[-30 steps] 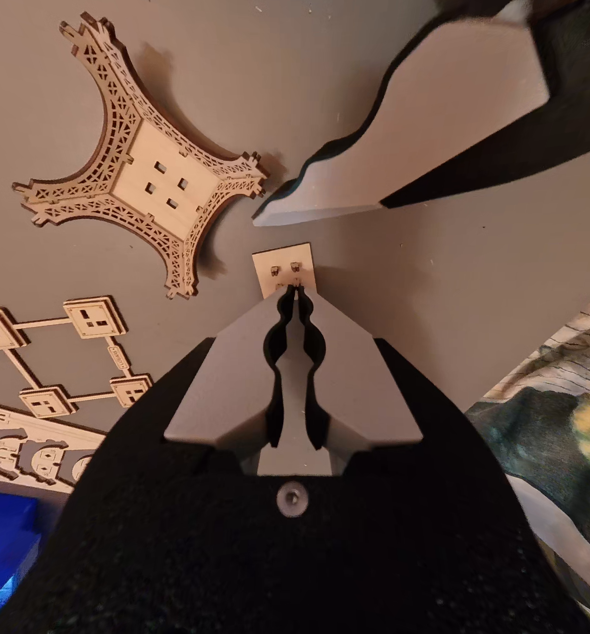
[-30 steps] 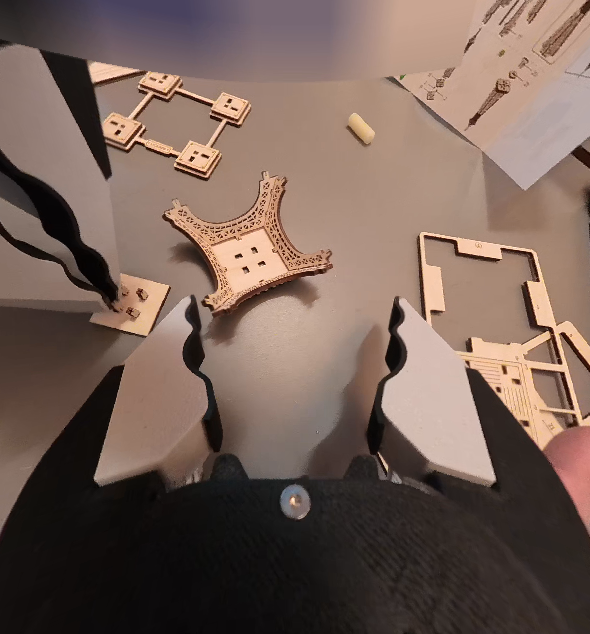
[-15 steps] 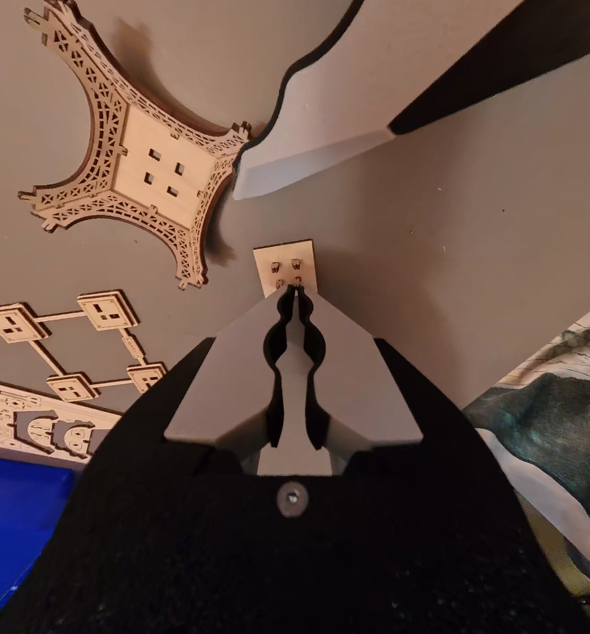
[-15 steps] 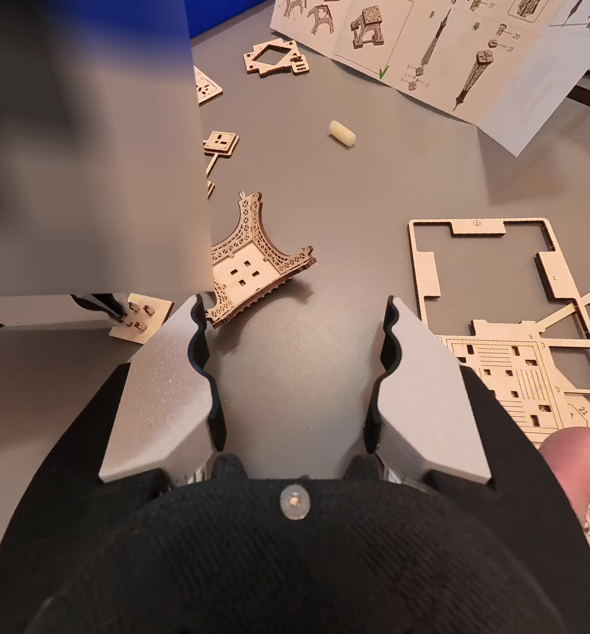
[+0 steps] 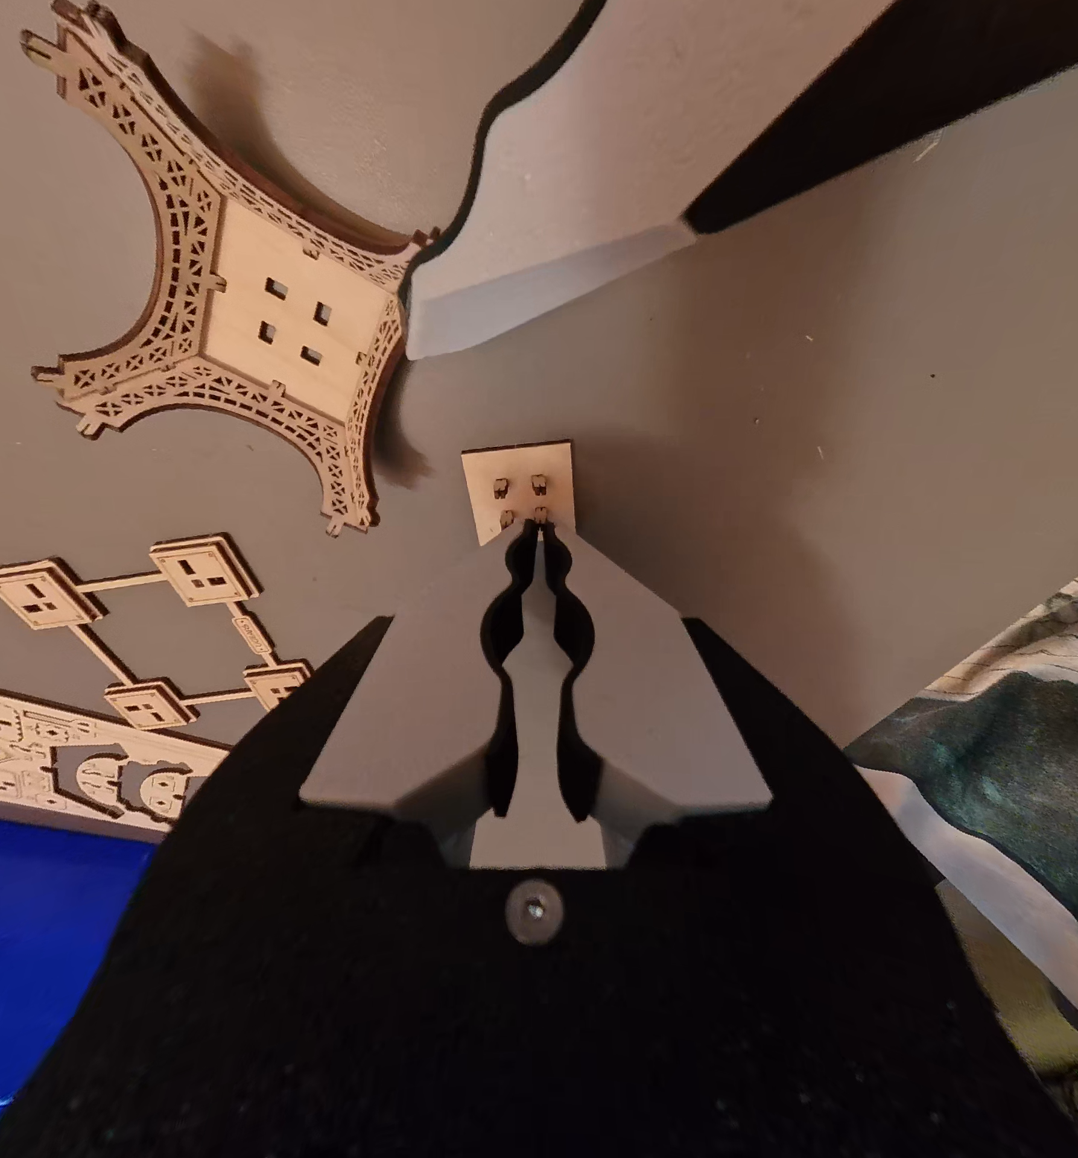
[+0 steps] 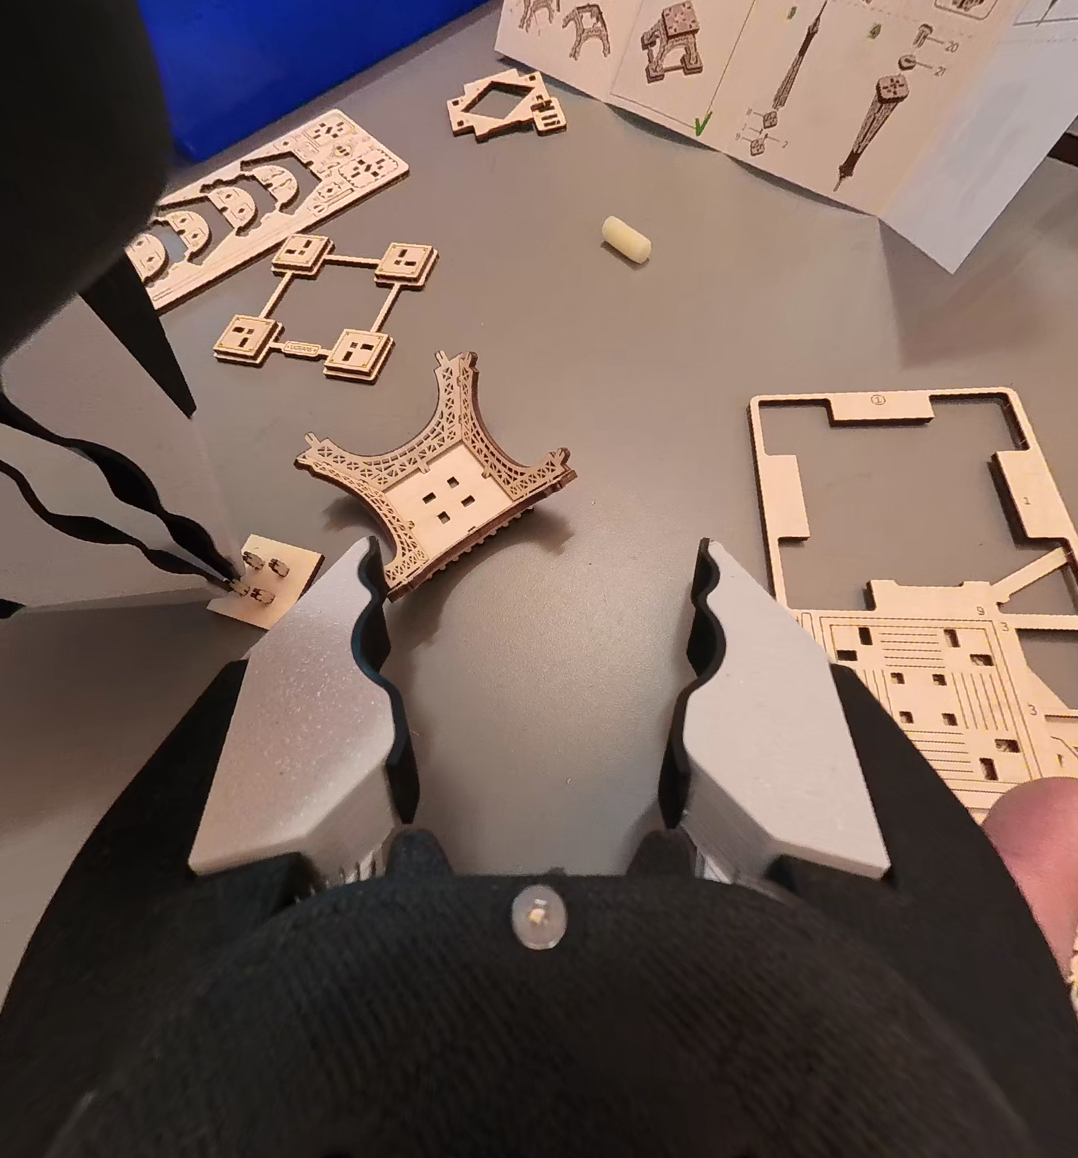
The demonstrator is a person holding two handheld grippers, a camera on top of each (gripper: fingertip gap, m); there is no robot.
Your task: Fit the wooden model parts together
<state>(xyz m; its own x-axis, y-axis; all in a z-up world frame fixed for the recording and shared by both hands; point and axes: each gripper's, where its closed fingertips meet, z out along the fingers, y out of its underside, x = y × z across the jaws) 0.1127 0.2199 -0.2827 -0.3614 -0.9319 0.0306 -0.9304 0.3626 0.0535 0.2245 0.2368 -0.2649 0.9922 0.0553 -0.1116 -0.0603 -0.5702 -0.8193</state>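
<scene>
Two tongs: both over the grey table [image 6: 586,351], one per view.
Right tongs [image 6: 535,567]: jaws spread wide, nothing between them, only bare table in the gap.
Left tongs [image 5: 537,527]: jaws drawn together to a narrow slit, tips pinched on one of four small pegs at the near edge of the small square plate [image 5: 519,489]; plate lies flat on the table.
Same pinch, right wrist view: left tongs [image 6: 232,579] come in from the left, plate [image 6: 273,579] just left of the right tongs' left finger.
Tower base [image 6: 439,485]: four-legged lattice piece with four square holes, tilted, just beyond the right tongs and near their left finger tip; not inside the gap.
Tower base, left wrist view [image 5: 235,276]: up-left of the plate, apart from it; right tongs' finger beside one leg.
Four-pad frame [image 6: 329,304]: farther, flat.
Part sheets [image 6: 937,595]: right side.
Pale cylinder [image 6: 625,238]: far.
Instruction sheet [image 6: 806,88]: far edge.
</scene>
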